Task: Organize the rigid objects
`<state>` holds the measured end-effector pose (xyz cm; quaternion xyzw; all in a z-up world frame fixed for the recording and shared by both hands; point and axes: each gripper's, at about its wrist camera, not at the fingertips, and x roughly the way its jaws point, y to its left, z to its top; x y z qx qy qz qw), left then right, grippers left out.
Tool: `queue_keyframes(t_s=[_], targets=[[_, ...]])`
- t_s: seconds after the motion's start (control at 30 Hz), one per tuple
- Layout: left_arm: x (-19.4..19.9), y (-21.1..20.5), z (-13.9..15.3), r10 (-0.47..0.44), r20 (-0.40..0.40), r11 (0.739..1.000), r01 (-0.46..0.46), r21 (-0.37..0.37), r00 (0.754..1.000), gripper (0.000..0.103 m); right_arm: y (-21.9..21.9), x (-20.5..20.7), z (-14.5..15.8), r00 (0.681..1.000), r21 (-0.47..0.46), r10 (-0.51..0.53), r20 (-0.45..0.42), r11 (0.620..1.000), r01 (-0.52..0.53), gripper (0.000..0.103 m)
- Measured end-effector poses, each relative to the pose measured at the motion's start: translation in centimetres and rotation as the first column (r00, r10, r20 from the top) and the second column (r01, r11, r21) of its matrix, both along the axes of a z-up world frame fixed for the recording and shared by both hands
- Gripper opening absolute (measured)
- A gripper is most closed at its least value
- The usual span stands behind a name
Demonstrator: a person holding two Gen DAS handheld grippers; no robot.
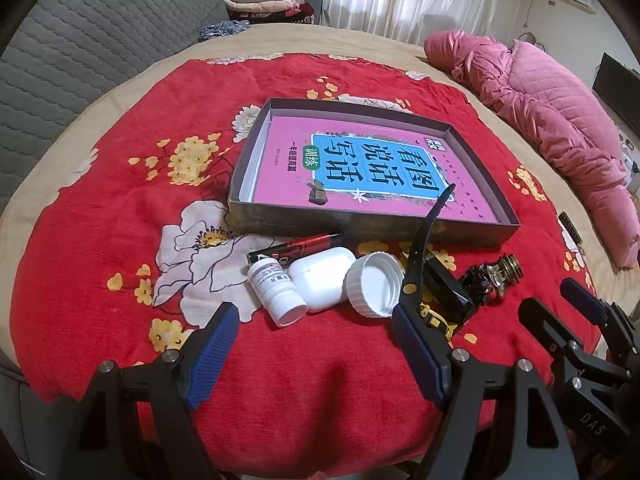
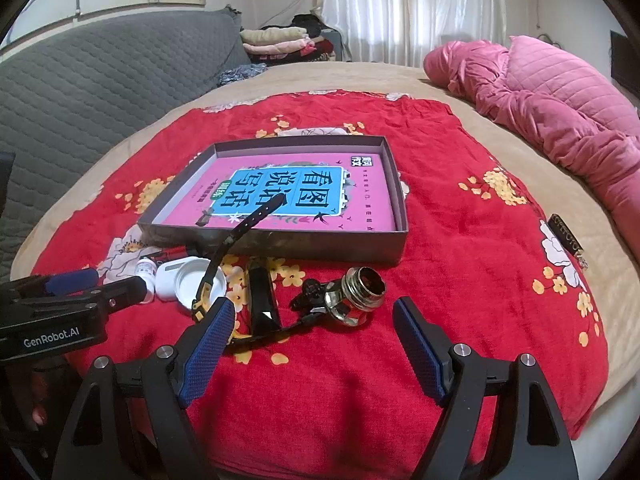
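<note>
Looking along the left gripper (image 1: 314, 332), I see its blue-padded fingers (image 1: 212, 354) spread wide with nothing between them, poised above a red floral blanket (image 1: 120, 208) on the bed. Just ahead of it lies a cluster of small things: a white pill bottle (image 1: 276, 290) on its side, a white case (image 1: 322, 280) touching it, and a ribbed white lid (image 1: 374, 284) tipped up against the case. Behind these, a red pen (image 1: 316, 240) lies on a black packet near the front wall of a shallow dark box (image 1: 360, 222), and inside the box rests a pink book (image 1: 360, 164). A black strap (image 1: 424, 240) rises from beside the lid and leans over the box edge, with a black block (image 1: 446, 286) just to its right and a brass fitting (image 1: 500, 274) beyond that. The right gripper (image 1: 568, 304) shows at the far right, open and empty, and a pink quilt (image 1: 552, 120) is heaped along the bed's far side. From the right wrist view, the right gripper (image 2: 314, 330) is likewise wide open, its fingers (image 2: 208, 350) holding nothing. The brass fitting (image 2: 360, 288) sits just in front, between the pads, and the black block (image 2: 262, 300) stands near the left pad with the strap (image 2: 240, 232) arching toward the box (image 2: 320, 248). The lid (image 2: 196, 280) and bottle (image 2: 146, 270) lie further left, partly behind the left gripper (image 2: 96, 288), which hovers by them. The book (image 2: 288, 196) fills the box floor, and a gray sofa (image 2: 100, 80) stands behind.
</note>
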<state>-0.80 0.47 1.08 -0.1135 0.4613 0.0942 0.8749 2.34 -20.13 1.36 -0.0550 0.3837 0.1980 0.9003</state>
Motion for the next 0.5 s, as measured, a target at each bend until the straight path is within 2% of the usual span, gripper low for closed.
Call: queue_keyframes(t_s=[0.5], targets=[[-0.09,0.02,-0.17,0.004,-0.002,1.000,-0.004,-0.001,1.000,0.078,-0.05,0.02,-0.01,1.000,0.003,-0.001,-0.001,1.000,0.001,0.082]])
